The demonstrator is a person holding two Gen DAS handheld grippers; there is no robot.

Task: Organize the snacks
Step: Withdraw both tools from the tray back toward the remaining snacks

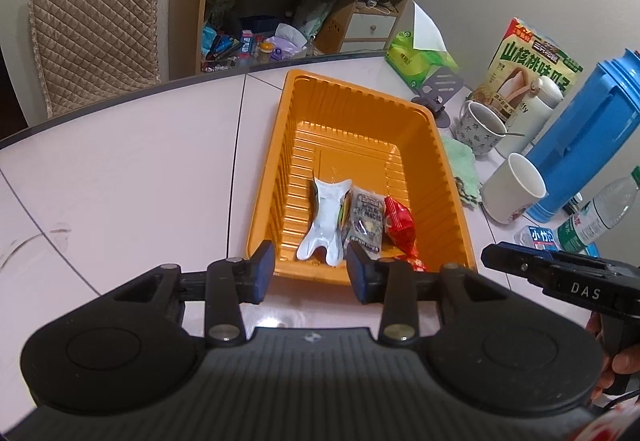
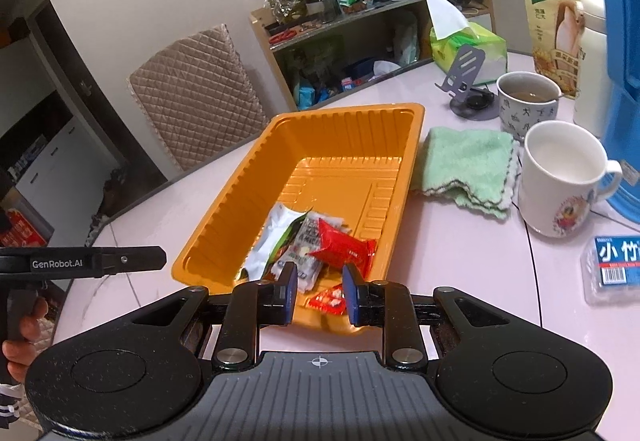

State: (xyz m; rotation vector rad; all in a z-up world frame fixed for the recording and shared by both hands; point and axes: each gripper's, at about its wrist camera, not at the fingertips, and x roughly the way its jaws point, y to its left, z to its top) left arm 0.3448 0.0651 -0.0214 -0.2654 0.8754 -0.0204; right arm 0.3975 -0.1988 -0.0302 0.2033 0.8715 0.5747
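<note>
An orange plastic tray (image 1: pixel 360 109) (image 2: pixel 248 169) stands on the pale table. At its near end lie a white snack packet (image 1: pixel 326 217) (image 2: pixel 276 229), a dark printed packet (image 1: pixel 365 219) (image 2: pixel 308 241) and a red packet (image 1: pixel 400 223) (image 2: pixel 340 247). Another small red packet (image 2: pixel 330 299) lies at the tray's near edge. My left gripper (image 1: pixel 310 273) is open and empty, just before the tray's near rim. My right gripper (image 2: pixel 320 291) is open and empty, over the tray's near rim. Each gripper shows in the other's view (image 1: pixel 560 273) (image 2: pixel 100 261).
To the right of the tray lie a green cloth (image 2: pixel 468 169), a white mug (image 2: pixel 560 177), a patterned cup (image 2: pixel 528 101), a blue jug (image 1: pixel 580 137), a snack box (image 1: pixel 532 73), a tissue pack (image 2: pixel 468 45), a phone stand (image 2: pixel 468 81) and a water bottle (image 1: pixel 596 217). A chair (image 1: pixel 92 21) and shelf (image 1: pixel 280 1) stand beyond.
</note>
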